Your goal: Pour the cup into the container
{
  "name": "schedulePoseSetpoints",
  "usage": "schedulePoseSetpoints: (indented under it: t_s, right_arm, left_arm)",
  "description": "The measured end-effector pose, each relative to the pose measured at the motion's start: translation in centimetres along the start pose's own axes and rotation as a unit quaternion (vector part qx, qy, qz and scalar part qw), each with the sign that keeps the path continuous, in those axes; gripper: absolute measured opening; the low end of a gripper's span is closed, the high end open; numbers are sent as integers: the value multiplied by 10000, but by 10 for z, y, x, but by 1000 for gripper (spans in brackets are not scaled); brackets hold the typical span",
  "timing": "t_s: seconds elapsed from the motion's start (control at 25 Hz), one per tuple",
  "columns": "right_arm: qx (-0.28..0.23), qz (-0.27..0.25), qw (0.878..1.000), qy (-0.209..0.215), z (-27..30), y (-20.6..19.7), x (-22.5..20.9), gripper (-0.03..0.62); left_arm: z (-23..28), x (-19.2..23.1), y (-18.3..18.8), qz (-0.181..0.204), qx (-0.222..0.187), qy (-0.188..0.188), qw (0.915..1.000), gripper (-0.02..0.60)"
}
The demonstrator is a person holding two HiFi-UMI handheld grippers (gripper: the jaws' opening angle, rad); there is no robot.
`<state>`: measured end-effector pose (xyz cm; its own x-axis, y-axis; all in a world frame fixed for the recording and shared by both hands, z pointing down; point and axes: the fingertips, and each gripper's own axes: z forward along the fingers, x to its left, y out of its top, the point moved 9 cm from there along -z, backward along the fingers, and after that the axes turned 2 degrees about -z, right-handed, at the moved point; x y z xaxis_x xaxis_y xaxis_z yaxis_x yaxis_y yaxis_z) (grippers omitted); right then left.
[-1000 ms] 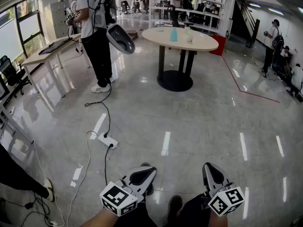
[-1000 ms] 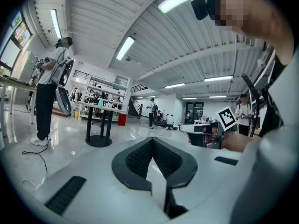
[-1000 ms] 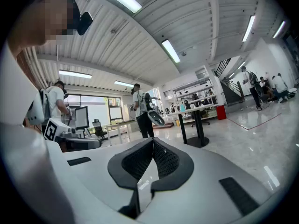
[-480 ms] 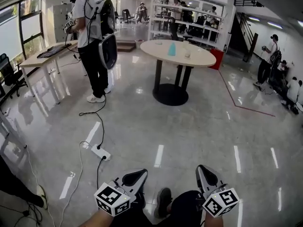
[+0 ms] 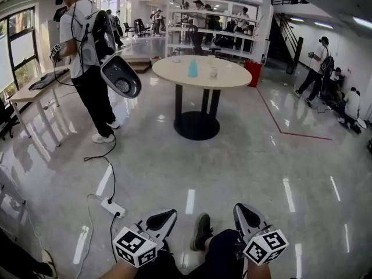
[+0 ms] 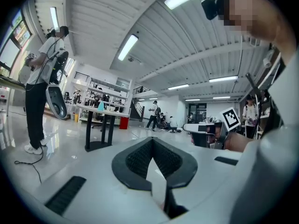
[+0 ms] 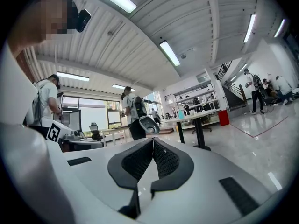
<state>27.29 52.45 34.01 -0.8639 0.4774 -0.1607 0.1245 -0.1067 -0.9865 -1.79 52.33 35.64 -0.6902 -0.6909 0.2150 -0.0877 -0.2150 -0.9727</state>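
Both task vessels stand on the round pedestal table (image 5: 232,77) at the far side of the floor: a blue vessel (image 5: 192,68) and, just beside it to the right, a small clear cup (image 5: 214,72). Each stands upright with its long axis vertical; which way any lip or spout faces is too small to tell.

A stretch of glossy floor (image 5: 244,156) lies between the wearer and the table. To the left of the table a second person (image 5: 87,68) stands with a backpack and a large gripper. A white power strip (image 5: 110,207) and its black cable lie on the floor at lower left. Shelving (image 5: 203,22) and a red bin (image 5: 253,73) are behind the table, and a red line (image 5: 290,133) runs along the floor to the right.

The left gripper (image 5: 165,217) and the right gripper (image 5: 243,209) are held low beside the wearer's legs, one shoe (image 5: 201,231) between them. Both point ahead, about level, well apart from the table. Each gripper's jaws are pressed together with nothing between them.
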Motion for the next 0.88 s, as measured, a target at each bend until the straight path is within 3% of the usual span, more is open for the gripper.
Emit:
schedulePoseSetpoints:
  t_s: [0.2,0.68,0.88]
  right_arm:
    - [-153,-35,9999,33,48,8,-33,5]
    - [29,-275,9995,171,220,31,-103,5]
    - [-22,-166,9998,-119,275,37,-148,5]
  left_arm:
    - [39,33,14,135,-80,17,9999,-8]
    - [154,176,49,-128,-243,188,9994,-8]
    - [219,230,70,-82,-265,-5,9996,-8]
